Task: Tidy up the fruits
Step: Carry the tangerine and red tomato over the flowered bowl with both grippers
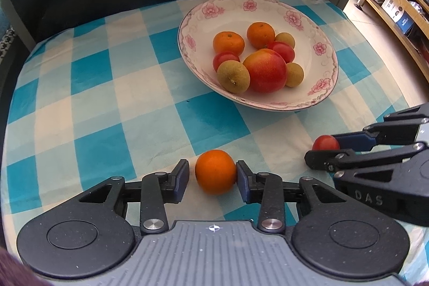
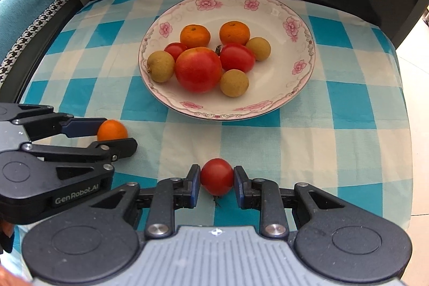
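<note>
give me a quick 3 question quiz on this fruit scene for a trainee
1. True or false: the plate holds no fruit yet.
2. Which fruit sits between the fingers of the right gripper? A) a tangerine B) a small red tomato C) a longan
3. Fill in: the left gripper has a loose ____ between its fingers on the checked cloth.

Key
1. False: it holds two tangerines, two small tomatoes, three longans and one large red fruit.
2. B: the small red tomato, with both pads against it.
3. Tangerine; a gap shows at one pad, so it is not clamped.
</note>
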